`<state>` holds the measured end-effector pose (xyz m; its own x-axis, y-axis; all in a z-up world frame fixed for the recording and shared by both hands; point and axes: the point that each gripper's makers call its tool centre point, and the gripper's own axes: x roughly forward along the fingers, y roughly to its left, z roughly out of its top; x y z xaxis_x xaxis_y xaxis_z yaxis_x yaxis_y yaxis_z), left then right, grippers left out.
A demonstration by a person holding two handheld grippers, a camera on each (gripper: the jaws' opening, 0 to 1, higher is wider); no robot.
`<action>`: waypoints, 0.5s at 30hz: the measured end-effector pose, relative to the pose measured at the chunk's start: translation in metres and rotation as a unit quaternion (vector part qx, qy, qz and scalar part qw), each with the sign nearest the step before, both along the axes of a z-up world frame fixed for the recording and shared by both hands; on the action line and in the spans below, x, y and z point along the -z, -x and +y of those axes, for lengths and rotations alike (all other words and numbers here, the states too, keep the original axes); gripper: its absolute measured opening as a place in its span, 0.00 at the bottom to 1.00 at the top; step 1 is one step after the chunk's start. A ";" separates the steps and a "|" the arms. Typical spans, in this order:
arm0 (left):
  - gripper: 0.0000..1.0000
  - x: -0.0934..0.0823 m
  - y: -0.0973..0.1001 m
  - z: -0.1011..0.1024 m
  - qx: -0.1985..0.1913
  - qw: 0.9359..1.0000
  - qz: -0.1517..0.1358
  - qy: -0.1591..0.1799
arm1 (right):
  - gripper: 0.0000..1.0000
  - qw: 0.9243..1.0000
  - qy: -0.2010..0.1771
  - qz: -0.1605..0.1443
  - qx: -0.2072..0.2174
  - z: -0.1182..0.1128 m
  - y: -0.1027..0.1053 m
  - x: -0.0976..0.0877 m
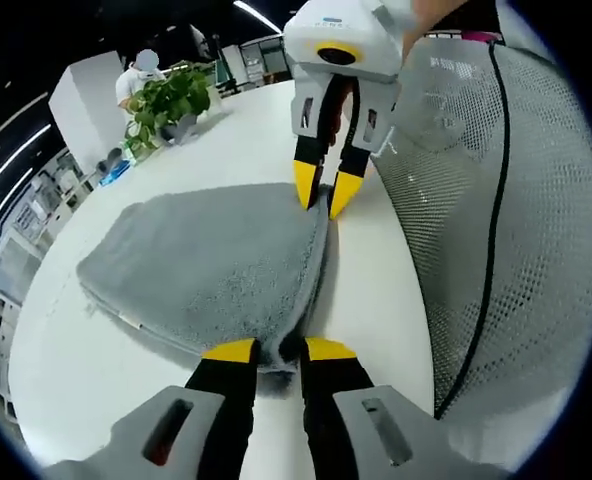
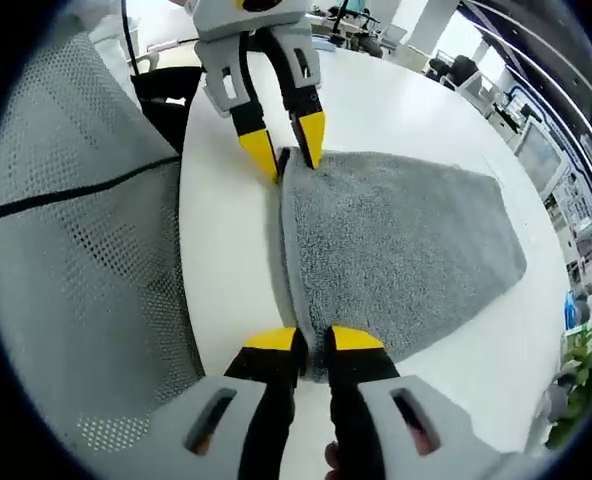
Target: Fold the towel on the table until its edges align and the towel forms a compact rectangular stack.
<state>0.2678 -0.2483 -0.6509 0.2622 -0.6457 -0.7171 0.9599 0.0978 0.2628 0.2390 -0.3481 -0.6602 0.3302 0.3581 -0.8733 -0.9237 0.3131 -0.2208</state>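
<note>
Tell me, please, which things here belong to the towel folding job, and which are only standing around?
Belong to the job:
towel
left gripper
right gripper
table

Only standing around:
potted plant
mesh chair back

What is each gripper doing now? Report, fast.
Left gripper: shut on the towel corner.
Right gripper: shut on the towel's other near corner.
</note>
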 end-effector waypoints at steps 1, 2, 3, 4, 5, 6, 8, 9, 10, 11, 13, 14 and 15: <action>0.13 -0.001 -0.003 0.000 -0.001 1.000 -0.013 -0.001 | 0.07 1.000 0.002 -0.005 0.000 -0.001 -0.001 0.000; 0.13 -0.001 -0.002 -0.001 0.001 1.000 -0.012 0.000 | 0.06 1.000 0.000 -0.007 0.000 -0.001 -0.002 0.001; 0.12 -0.001 -0.002 -0.001 -0.001 1.000 -0.012 0.000 | 0.05 1.000 -0.001 -0.007 0.002 -0.001 -0.003 0.001; 0.12 -0.001 -0.002 -0.001 -0.005 1.000 -0.011 0.000 | 0.05 1.000 -0.004 -0.006 0.009 -0.002 -0.003 0.000; 0.11 -0.002 -0.004 -0.002 -0.014 1.000 -0.005 0.003 | 0.05 1.000 -0.005 -0.004 0.014 -0.002 -0.003 0.000; 0.11 -0.002 -0.004 -0.002 -0.023 1.000 0.003 0.006 | 0.04 1.000 -0.009 0.000 0.024 -0.002 -0.004 0.000; 0.10 -0.002 -0.006 -0.001 -0.033 0.999 0.011 0.010 | 0.04 0.999 -0.014 0.005 0.039 -0.002 -0.006 -0.001; 0.10 -0.003 -0.006 -0.001 -0.042 0.999 0.022 0.009 | 0.04 0.999 -0.016 0.007 0.045 -0.002 -0.006 -0.002; 0.10 -0.004 -0.006 -0.001 -0.049 0.998 0.028 0.008 | 0.04 0.998 -0.019 0.011 0.054 -0.002 -0.006 -0.002; 0.09 -0.005 -0.006 -0.001 -0.053 0.998 0.032 0.006 | 0.03 0.998 -0.020 0.013 0.055 -0.001 -0.006 -0.003; 0.09 -0.007 -0.005 -0.002 -0.056 0.998 0.035 0.002 | 0.03 0.998 -0.020 0.017 0.059 -0.001 -0.006 -0.005; 0.09 -0.007 -0.005 -0.001 -0.057 0.998 0.034 0.000 | 0.03 0.998 -0.021 0.019 0.060 -0.001 -0.006 -0.005; 0.09 -0.007 -0.004 -0.001 -0.058 0.998 0.033 -0.002 | 0.03 0.998 -0.021 0.021 0.061 -0.001 -0.005 -0.007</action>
<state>0.2722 -0.2490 -0.6434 0.2863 -0.6113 -0.7378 0.9576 0.2083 0.1991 0.2439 -0.3489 -0.6528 0.3366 0.3547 -0.8723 -0.8861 0.4328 -0.1660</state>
